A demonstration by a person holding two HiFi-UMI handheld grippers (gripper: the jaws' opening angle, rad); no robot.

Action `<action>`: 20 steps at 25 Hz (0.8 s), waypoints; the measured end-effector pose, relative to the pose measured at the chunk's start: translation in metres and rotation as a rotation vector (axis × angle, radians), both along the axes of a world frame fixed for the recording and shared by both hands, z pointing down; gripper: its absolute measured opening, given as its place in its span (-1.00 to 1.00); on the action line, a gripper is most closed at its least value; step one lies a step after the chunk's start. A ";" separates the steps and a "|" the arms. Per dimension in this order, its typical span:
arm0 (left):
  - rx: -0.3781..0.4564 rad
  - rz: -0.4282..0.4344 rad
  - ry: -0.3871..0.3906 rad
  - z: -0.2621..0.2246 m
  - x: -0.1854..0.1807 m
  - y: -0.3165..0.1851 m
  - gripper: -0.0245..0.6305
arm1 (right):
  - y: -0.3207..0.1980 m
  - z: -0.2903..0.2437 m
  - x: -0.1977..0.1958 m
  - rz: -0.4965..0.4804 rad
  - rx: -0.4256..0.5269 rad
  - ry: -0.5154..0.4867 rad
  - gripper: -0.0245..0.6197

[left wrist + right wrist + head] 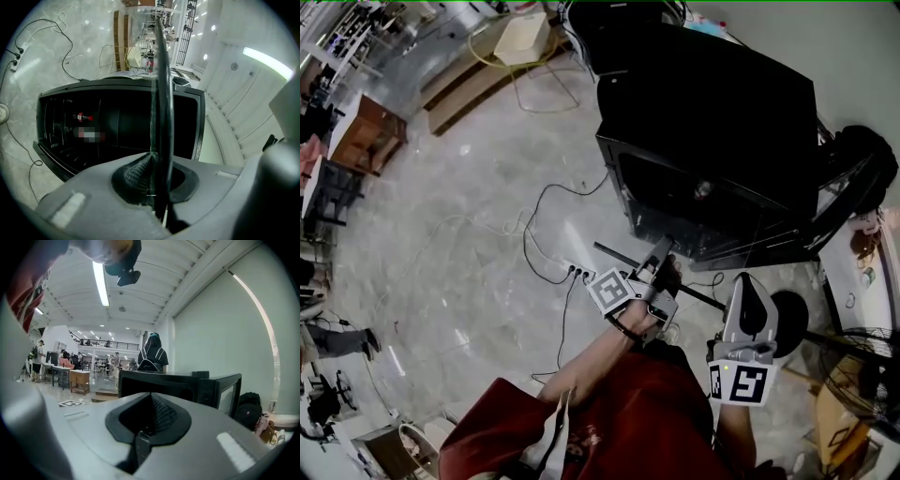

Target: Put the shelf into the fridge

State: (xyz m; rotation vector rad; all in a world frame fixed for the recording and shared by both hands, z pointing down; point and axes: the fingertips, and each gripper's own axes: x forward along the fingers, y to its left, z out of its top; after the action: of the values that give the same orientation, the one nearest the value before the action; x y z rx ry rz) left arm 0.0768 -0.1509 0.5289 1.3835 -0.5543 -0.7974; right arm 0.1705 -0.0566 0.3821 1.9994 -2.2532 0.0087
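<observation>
A black fridge stands on the floor with its front open toward me; its door swings out to the right. The shelf is a thin dark panel seen edge-on, running from lower right to upper left in front of the opening. My left gripper is shut on the shelf, which rises straight up between the jaws, with the fridge's dark inside behind it. My right gripper hangs to the right of it, jaws together with nothing between them, facing the fridge from the side.
A power strip with cables lies on the marble floor left of the fridge. Wooden pallets and a wooden cabinet are far left. A black backpack and a fan sit at the right.
</observation>
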 end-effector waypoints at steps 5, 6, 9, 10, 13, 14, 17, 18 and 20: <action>0.014 0.002 -0.009 0.008 0.002 -0.011 -0.89 | -0.006 0.006 -0.006 0.006 -0.012 0.006 -0.92; 0.018 0.000 -0.010 0.009 0.004 -0.013 -0.89 | -0.007 0.007 -0.007 0.007 -0.016 0.008 -0.92; 0.028 -0.011 -0.014 0.014 0.009 -0.020 -0.89 | -0.011 0.010 -0.007 0.012 -0.025 0.008 -0.92; 0.031 -0.013 -0.017 0.016 0.011 -0.024 -0.89 | -0.013 0.011 -0.007 0.013 -0.027 0.008 -0.92; 0.040 -0.015 -0.019 0.019 0.018 -0.033 -0.89 | -0.017 0.013 -0.006 0.019 -0.034 0.009 -0.92; 0.039 -0.017 -0.014 0.019 0.019 -0.035 -0.89 | -0.018 0.013 -0.006 0.021 -0.035 0.010 -0.92; 0.039 -0.026 0.003 0.019 0.022 -0.039 -0.88 | -0.019 0.013 -0.008 0.023 -0.037 0.012 -0.92; 0.042 -0.028 0.002 0.020 0.022 -0.041 -0.88 | -0.020 0.013 -0.008 0.023 -0.038 0.014 -0.92; 0.046 -0.033 0.004 0.021 0.025 -0.044 -0.88 | -0.022 0.015 -0.008 0.024 -0.043 0.016 -0.92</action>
State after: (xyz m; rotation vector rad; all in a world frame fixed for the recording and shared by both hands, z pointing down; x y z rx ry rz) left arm 0.1015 -0.1953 0.5501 1.4176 -0.5598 -0.8444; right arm 0.1626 -0.0787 0.3970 1.9983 -2.2002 0.0432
